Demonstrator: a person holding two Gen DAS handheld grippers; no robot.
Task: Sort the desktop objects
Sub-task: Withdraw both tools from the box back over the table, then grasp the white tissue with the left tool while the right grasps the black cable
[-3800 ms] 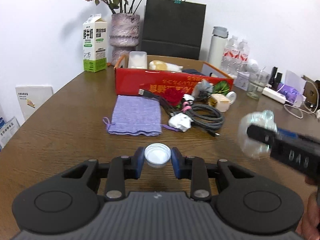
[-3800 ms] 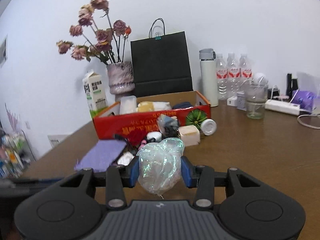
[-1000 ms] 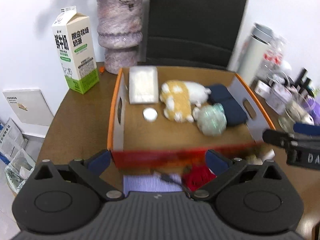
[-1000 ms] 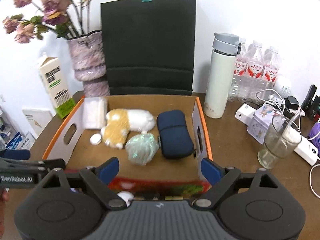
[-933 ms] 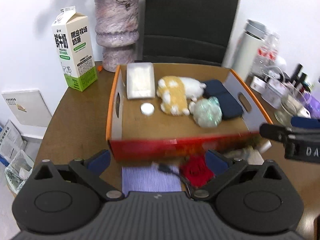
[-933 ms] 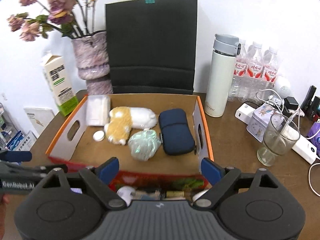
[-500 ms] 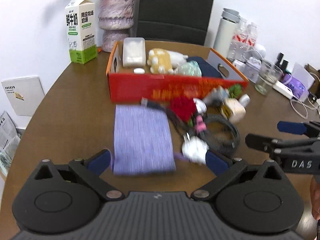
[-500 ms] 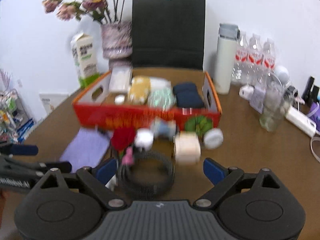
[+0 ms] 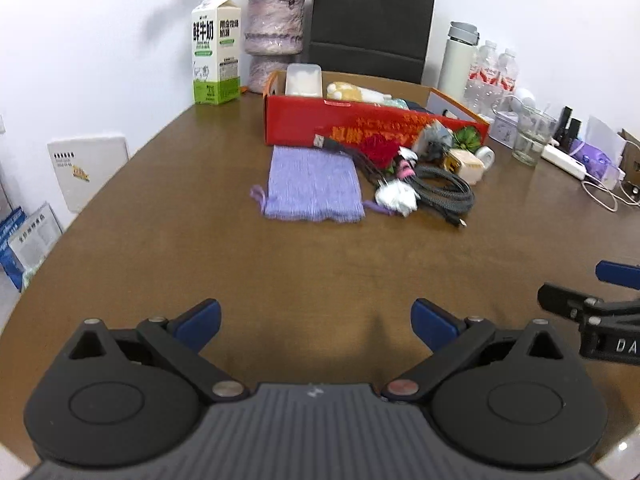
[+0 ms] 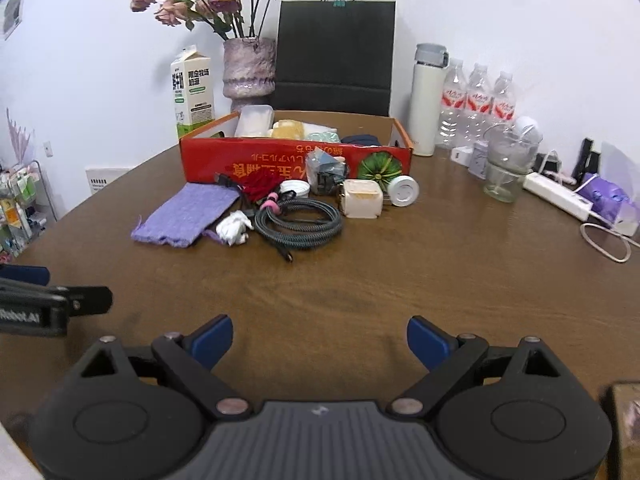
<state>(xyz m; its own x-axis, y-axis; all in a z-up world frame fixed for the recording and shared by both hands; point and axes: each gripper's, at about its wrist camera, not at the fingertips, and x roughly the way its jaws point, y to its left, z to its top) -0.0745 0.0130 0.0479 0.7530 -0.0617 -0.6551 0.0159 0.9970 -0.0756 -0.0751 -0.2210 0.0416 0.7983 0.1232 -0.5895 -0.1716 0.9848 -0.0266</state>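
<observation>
Now both grippers hover low over the bare near part of the wooden tabletop, well apart from the clutter. The left gripper has its blue-padded fingers spread wide with nothing between them; the right gripper is likewise spread and empty. Each shows at the edge of the other's view.

Toward the far edge stands the red cardboard box, already holding a white plastic container, a yellow-and-white plush toy, a pale green crumpled wrapper and a dark blue pouch.

Just before the box's front wall lie the loose things. A purple knitted cloth lies flat at the left of the group. Right of it sit a crumpled white tissue and a coiled grey braided cable, the two touching or nearly so. Behind the coil are a red fabric rose, a small grey crumpled object, a cream square charger, a white round cap and a green pumpkin-shaped thing against the box.

A milk carton, a vase and a black paper bag stand along the far edge.
</observation>
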